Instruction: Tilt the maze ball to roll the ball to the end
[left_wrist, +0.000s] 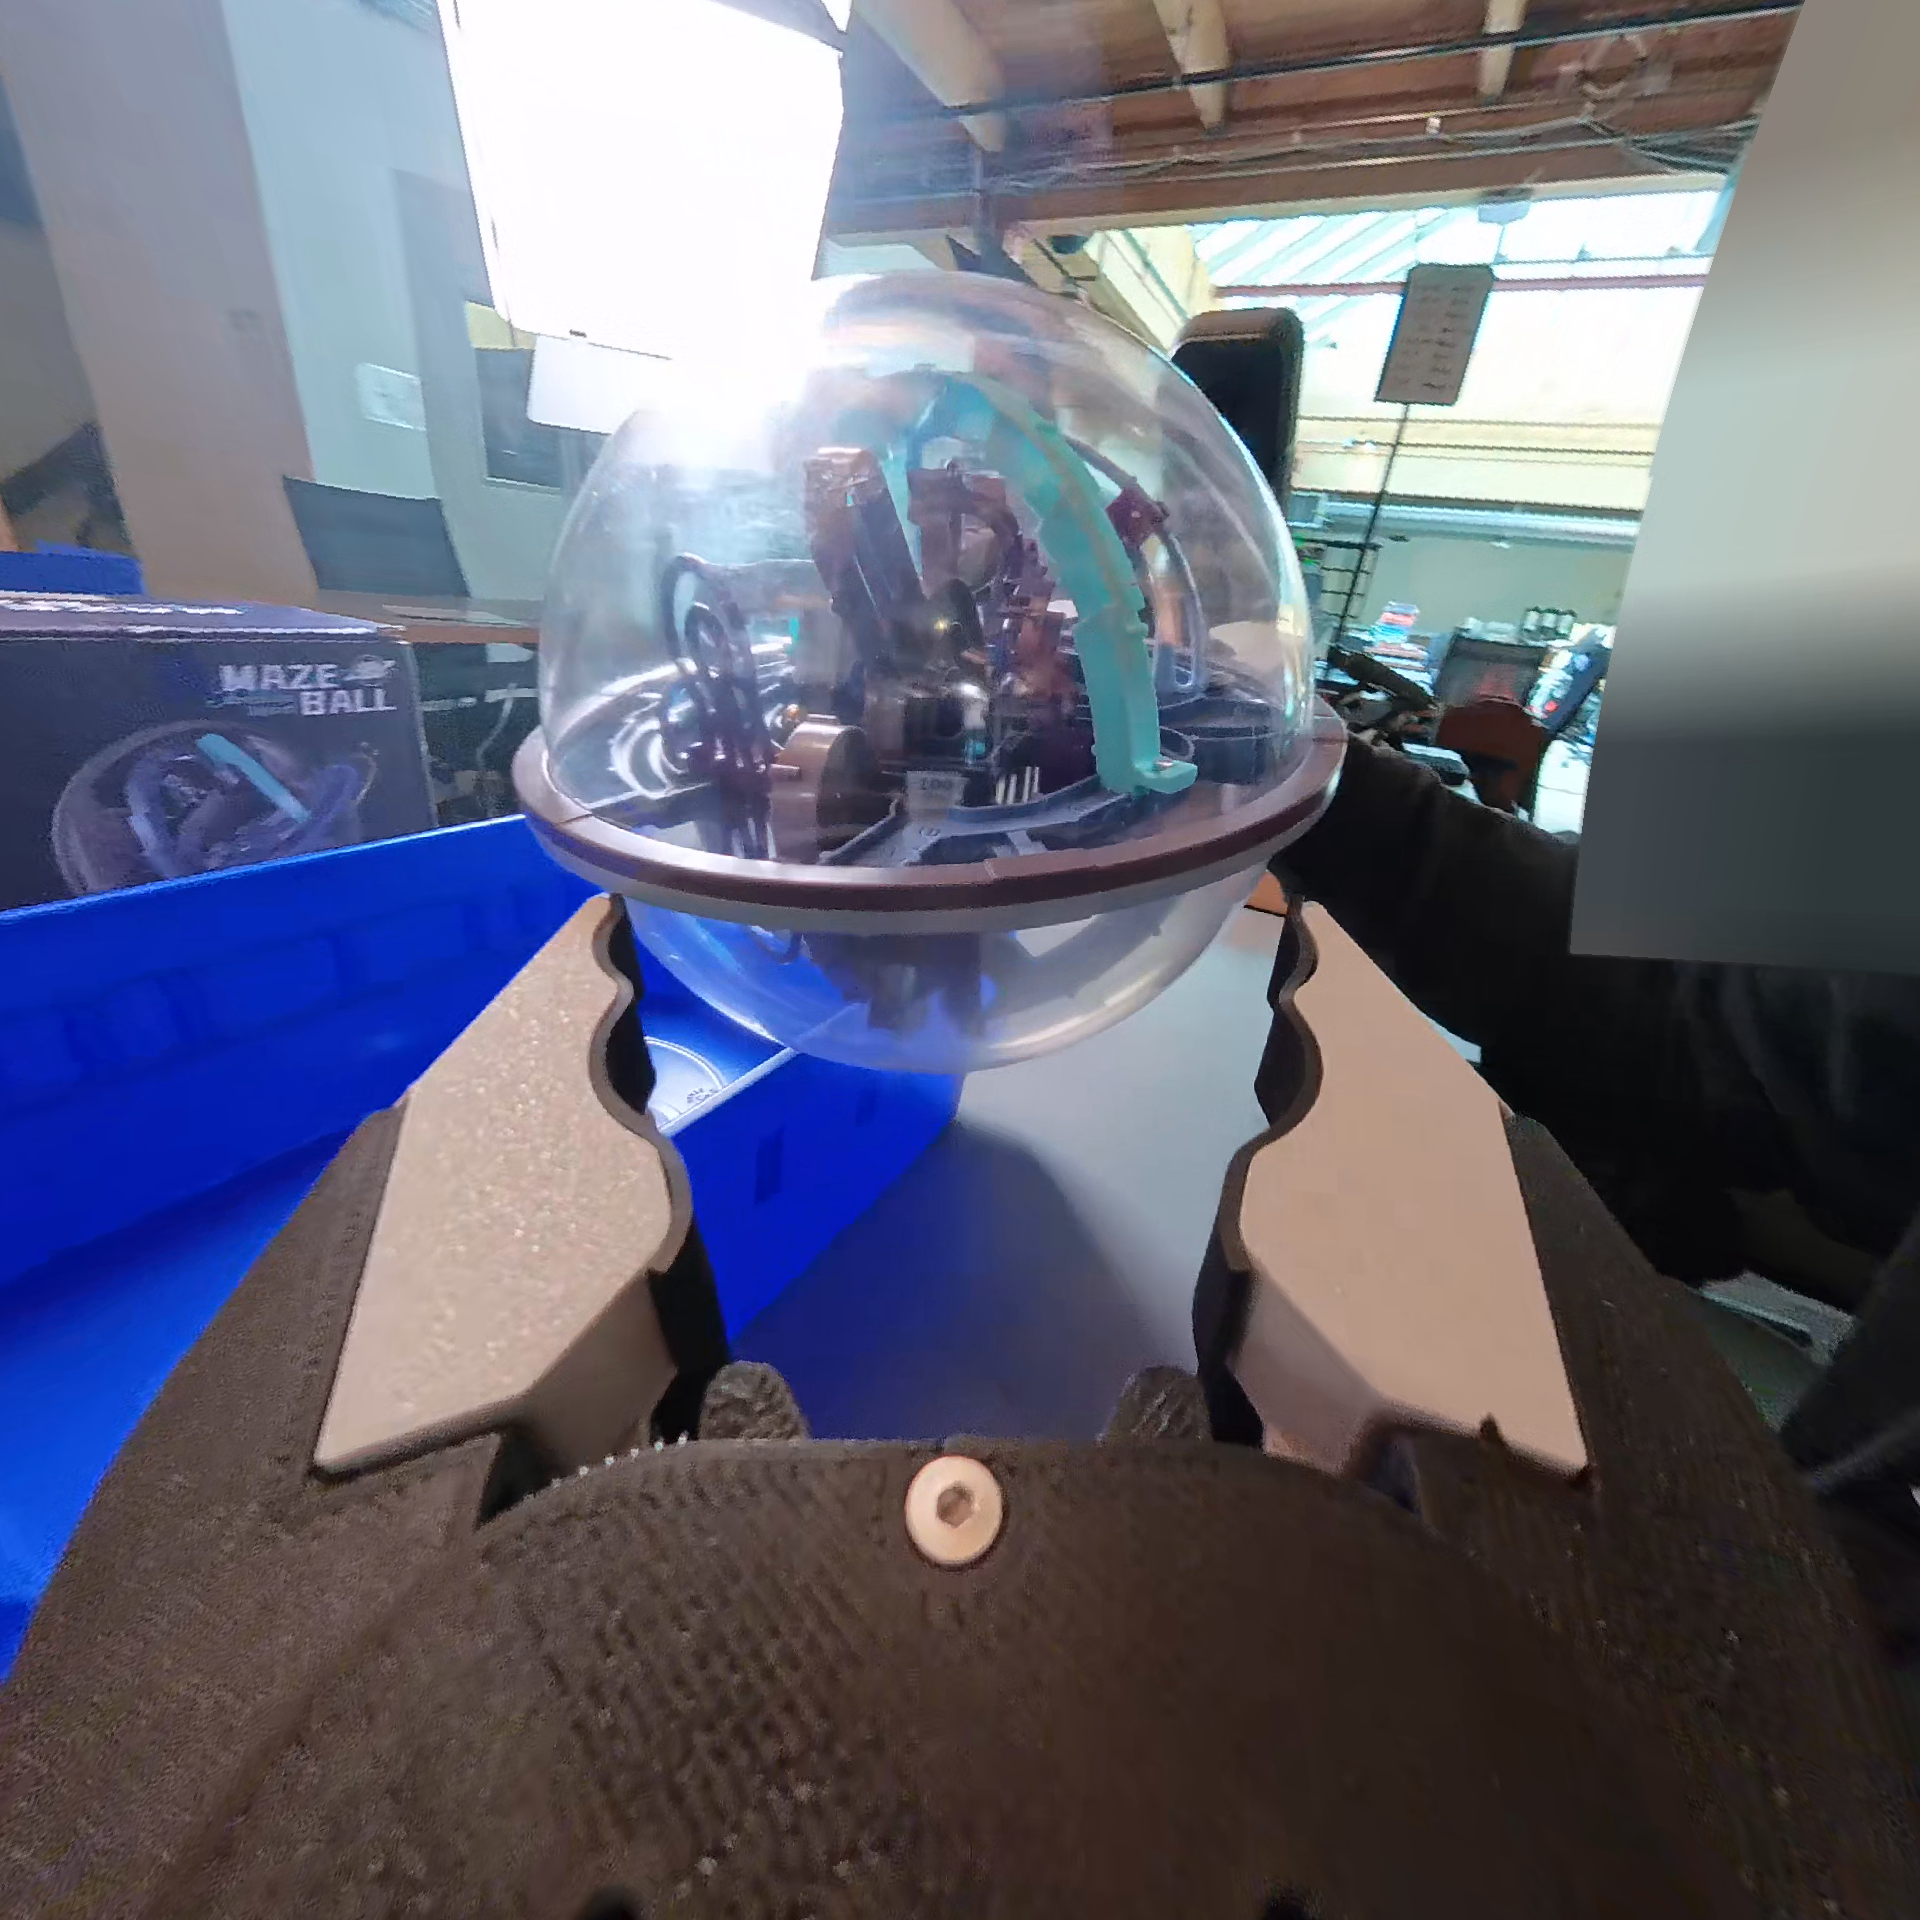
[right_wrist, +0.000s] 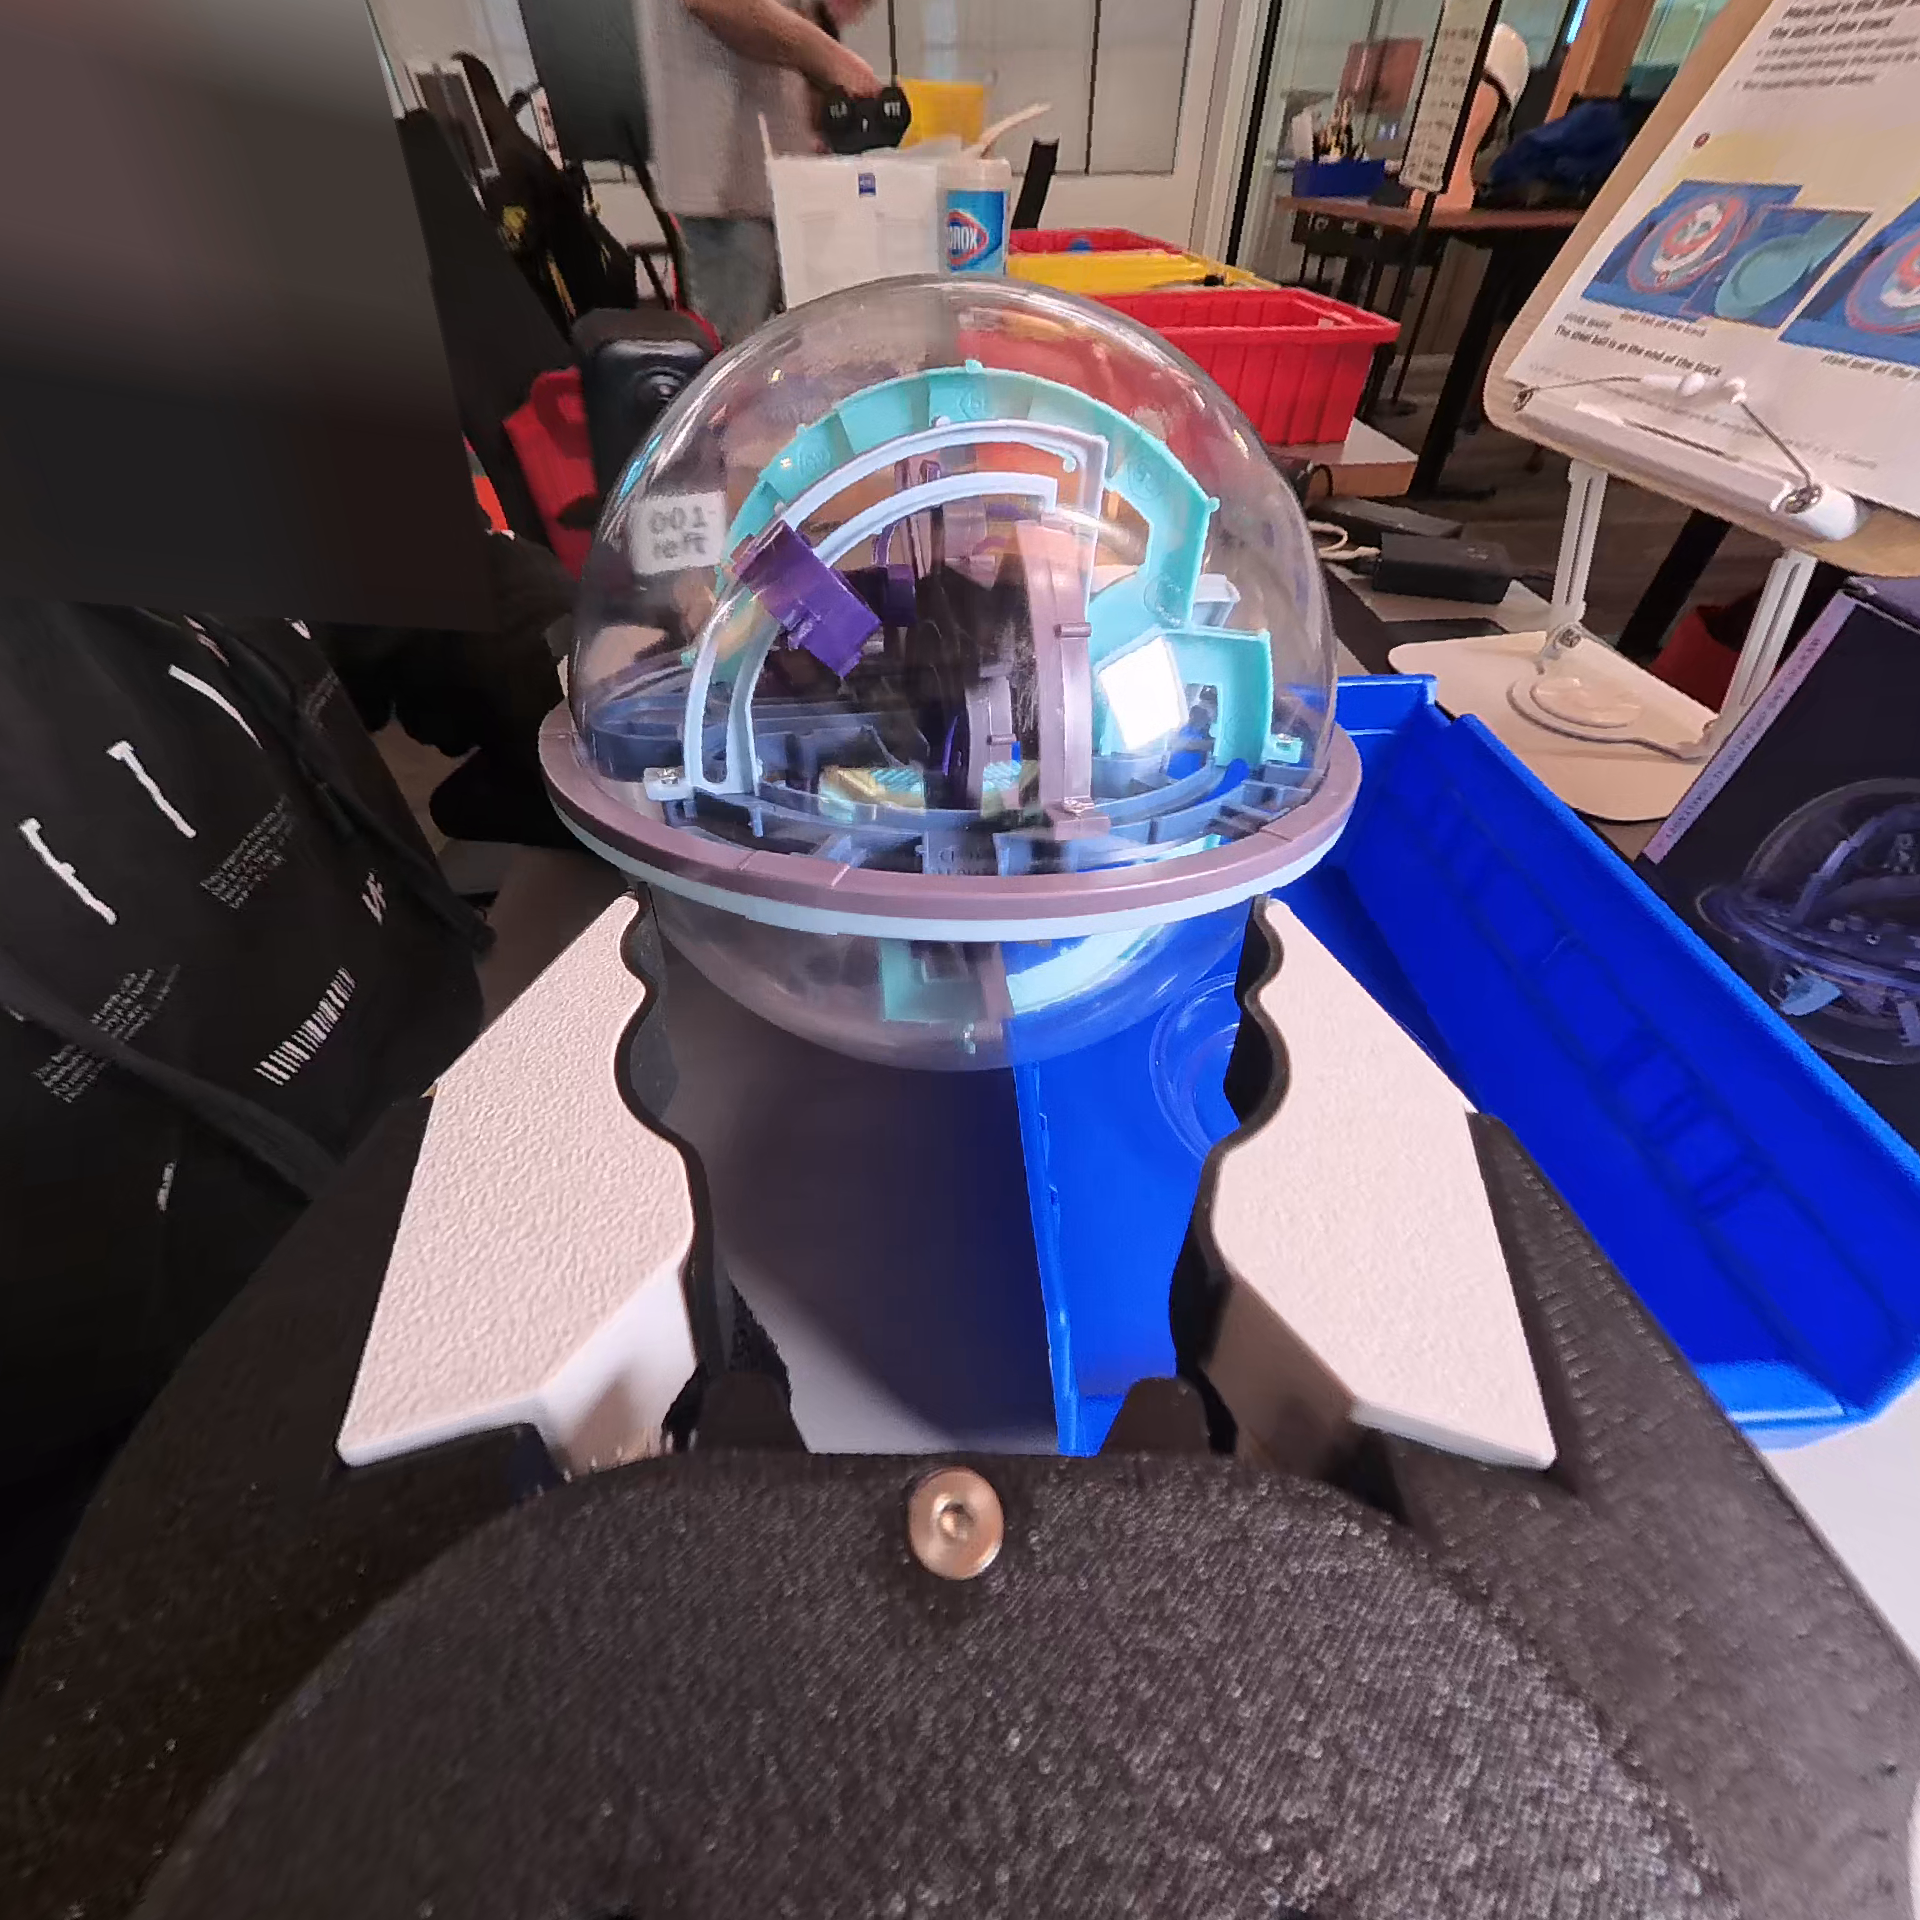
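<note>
Both pairs of fingers are spread wide, and the maze ball (left_wrist: 925, 675) sits between their tips, held up off the worktop (left_wrist: 1091, 1174). In the left wrist view the left gripper (left_wrist: 951, 925) cradles the lower clear half of the sphere just under its purple-grey equator ring; whether the tips press the shell or only meet the ring cannot be told. The right gripper (right_wrist: 951, 925) in its own view takes the ball from the opposite side in the same way, fingertips up against the lower dome below the ring. The ring lies close to level in both views. Inside the sphere run teal, lilac and dark purple tracks; the small steel ball cannot be made out with certainty.

Below and beside the maze ball lies a blue bin (right_wrist: 1558, 987), partly under the sphere. Farther back stands the dark product box (left_wrist: 208, 738) for the toy, just behind the bin. In the right wrist view an instruction sheet on a stand (right_wrist: 1714, 260) rises at the right, with red and yellow bins (right_wrist: 1247, 332) well beyond.
</note>
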